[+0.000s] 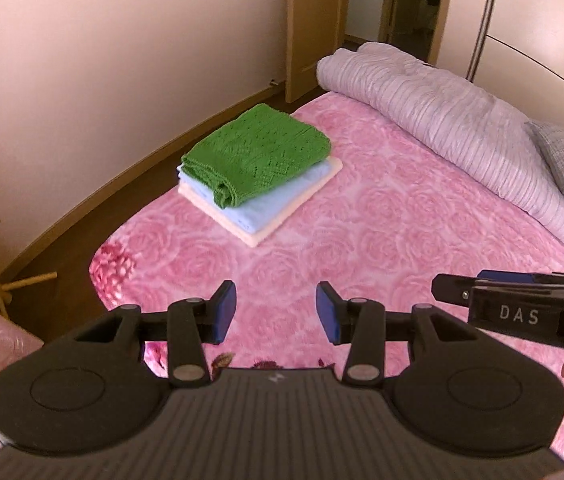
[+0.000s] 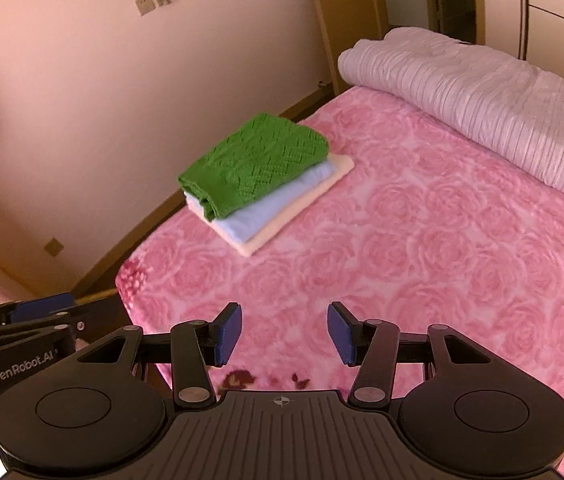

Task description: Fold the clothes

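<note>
Hovering side by side over the pink rose-patterned bed blanket (image 1: 382, 216), the left claw (image 1: 276, 312) and right claw (image 2: 284, 334) held their blue pads apart on nothing, well short of the folded green knitted sweater (image 1: 256, 152) topping the stacked pale-blue cloth (image 1: 266, 206) and cream cloth (image 1: 270, 230) near the bed's edge.

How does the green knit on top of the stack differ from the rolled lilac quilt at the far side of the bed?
The green knit is folded flat with an openwork pattern; the lilac quilt is a bulky roll with ribbed stripes. The green knit tops a stack, on a light blue piece and a cream one; the lilac quilt lies straight on the pink rose blanket. The lilac quilt is far larger. Neither is touched by a gripper.
</note>
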Demonstrator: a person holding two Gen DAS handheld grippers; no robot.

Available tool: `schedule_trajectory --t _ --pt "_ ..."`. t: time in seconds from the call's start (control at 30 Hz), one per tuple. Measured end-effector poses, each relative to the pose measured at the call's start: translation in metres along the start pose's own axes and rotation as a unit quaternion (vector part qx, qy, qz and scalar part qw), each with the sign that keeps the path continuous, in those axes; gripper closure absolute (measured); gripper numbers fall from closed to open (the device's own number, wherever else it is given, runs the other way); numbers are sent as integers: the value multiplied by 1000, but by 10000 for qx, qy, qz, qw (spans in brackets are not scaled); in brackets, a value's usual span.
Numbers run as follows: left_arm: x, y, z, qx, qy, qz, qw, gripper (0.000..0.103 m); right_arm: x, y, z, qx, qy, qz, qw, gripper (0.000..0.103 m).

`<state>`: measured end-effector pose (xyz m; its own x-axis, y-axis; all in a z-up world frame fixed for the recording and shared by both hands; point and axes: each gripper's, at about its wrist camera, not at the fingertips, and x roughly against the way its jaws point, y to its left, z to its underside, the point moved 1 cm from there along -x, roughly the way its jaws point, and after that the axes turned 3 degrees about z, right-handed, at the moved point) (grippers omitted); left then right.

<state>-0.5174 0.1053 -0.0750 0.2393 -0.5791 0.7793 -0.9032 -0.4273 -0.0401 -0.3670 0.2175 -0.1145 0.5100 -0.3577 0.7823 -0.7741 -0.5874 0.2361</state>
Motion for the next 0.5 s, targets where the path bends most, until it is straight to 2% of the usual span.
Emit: schedule_trajectory --t 0.23,0.5 --pt "-11 -5 5 239 89 -141 9996 63 -18 -4 -3 329 339 26 9989 51" --pt "-34 -10 -10 313 126 -273 9991 63 -43 -11 -23 516 472 43 9975 51"
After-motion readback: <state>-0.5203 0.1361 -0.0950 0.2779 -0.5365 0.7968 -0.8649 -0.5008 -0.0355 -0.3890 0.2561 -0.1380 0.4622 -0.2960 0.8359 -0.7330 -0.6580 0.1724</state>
